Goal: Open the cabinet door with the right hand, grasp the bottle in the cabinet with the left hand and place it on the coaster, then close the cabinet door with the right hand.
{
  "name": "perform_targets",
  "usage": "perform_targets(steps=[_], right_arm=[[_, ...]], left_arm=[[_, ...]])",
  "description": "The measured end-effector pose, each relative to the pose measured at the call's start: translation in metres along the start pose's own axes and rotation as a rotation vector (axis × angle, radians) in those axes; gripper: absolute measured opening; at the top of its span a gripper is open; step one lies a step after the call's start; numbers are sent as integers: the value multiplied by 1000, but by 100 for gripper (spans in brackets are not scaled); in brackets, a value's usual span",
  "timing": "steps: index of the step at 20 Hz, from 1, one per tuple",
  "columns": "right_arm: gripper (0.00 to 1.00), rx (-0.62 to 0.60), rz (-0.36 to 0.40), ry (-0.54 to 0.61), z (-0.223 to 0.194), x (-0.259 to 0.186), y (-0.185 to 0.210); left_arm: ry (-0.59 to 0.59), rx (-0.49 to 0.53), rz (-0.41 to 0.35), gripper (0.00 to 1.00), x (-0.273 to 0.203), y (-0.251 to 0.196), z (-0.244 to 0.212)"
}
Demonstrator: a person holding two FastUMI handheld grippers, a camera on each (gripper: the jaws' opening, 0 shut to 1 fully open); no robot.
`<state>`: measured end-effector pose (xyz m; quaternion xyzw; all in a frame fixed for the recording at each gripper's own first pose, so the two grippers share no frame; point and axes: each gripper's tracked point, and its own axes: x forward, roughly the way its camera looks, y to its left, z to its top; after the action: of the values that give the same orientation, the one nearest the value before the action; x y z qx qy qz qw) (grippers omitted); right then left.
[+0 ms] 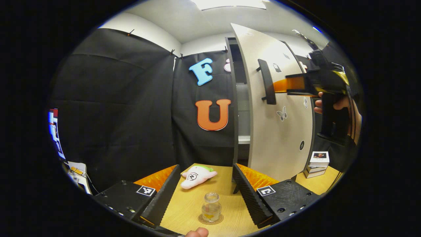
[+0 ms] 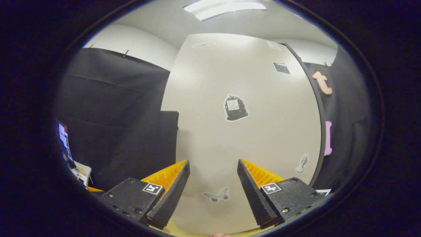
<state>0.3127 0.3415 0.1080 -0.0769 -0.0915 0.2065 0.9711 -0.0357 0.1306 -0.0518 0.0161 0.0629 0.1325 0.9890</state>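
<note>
Left gripper [image 1: 206, 194] hangs wide apart over the bottle [image 1: 210, 207] on its coaster [image 1: 210, 220], right gripper [image 2: 213, 194] also spread, facing the half-open cabinet door [image 2: 243, 138].

Left gripper view faces the cabinet door [image 1: 279, 108] from farther back; right gripper view faces it close.

- No words, brands or numbers can be read.
- Black-and-white square markers sit on the left gripper's [image 1: 206, 194] fingers and on the right gripper's [image 2: 213, 194] fingers.
- Stickers on the door [image 2: 243, 138]: a butterfly, a bag picture; its print is too small to read.
- Boxes [image 1: 317, 163] carry unreadable labels.
</note>
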Motion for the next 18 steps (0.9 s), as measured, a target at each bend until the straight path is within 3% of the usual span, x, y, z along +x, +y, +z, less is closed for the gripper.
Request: perform_targets(steps=[4, 8, 14, 18], right_arm=[[94, 6, -24, -20, -7, 25, -4], [96, -5, -45, -24, -3, 15, -10], [98, -13, -55, 0, -11, -64, -28], [98, 16, -115, 51, -34, -128, -51]], left_arm=[[8, -3, 10, 96, 2, 5, -2], [1, -10, -2, 96, 2, -2, 0], [-6, -18, -26, 96, 3, -12, 3], [-15, -29, -81, 96, 5, -26, 6]])
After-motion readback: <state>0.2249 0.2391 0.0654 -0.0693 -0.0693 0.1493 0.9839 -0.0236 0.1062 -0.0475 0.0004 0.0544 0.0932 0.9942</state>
